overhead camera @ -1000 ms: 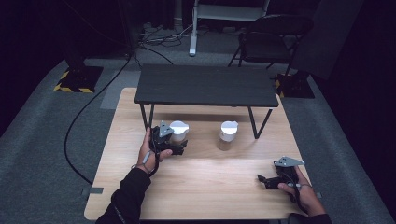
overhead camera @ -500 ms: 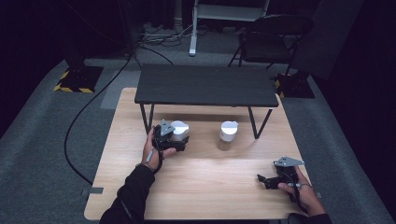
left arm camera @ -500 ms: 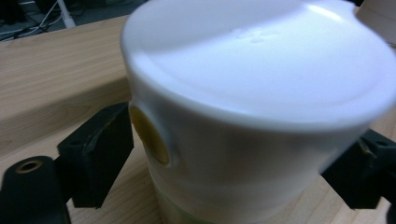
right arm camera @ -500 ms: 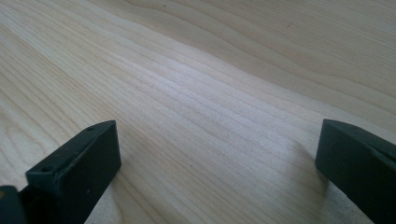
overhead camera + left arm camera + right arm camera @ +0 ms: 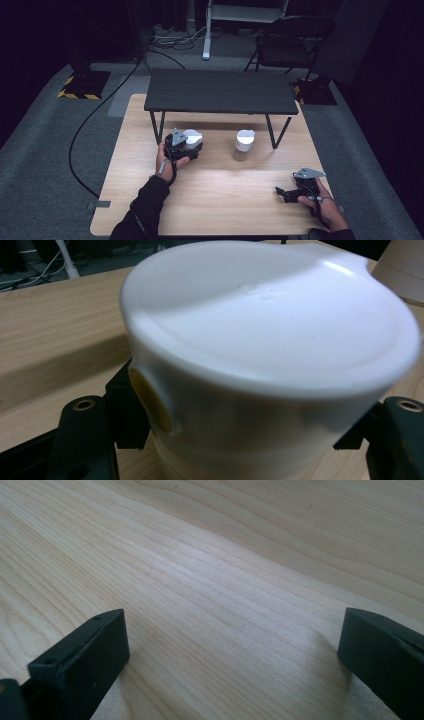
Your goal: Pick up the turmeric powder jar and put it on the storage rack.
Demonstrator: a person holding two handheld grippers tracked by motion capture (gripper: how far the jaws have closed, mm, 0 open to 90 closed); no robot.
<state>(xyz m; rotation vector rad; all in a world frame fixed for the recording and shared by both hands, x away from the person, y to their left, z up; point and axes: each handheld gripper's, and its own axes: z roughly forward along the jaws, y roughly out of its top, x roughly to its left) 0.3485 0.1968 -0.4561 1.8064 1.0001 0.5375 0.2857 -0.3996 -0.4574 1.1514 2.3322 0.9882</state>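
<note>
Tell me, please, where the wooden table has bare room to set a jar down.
The wooden table is bare between the left gripper, shut on the left jar, and the open right gripper at the near edge. It is crowded around the right jar under the black shelf.

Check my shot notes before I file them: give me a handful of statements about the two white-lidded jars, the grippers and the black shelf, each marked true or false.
1. The left gripper is closed on the left white-lidded jar. True; its jaws have just been closing, with the jar between them.
2. The right gripper holds the other white-lidded jar. False: its jaws stand open over bare light wooden tabletop, apart from that jar.
3. Both jars stand on top of the low black shelf. False: they stand on the tabletop at its front edge.
4. The right-hand jar stands upright, untouched by either gripper. True.
</note>
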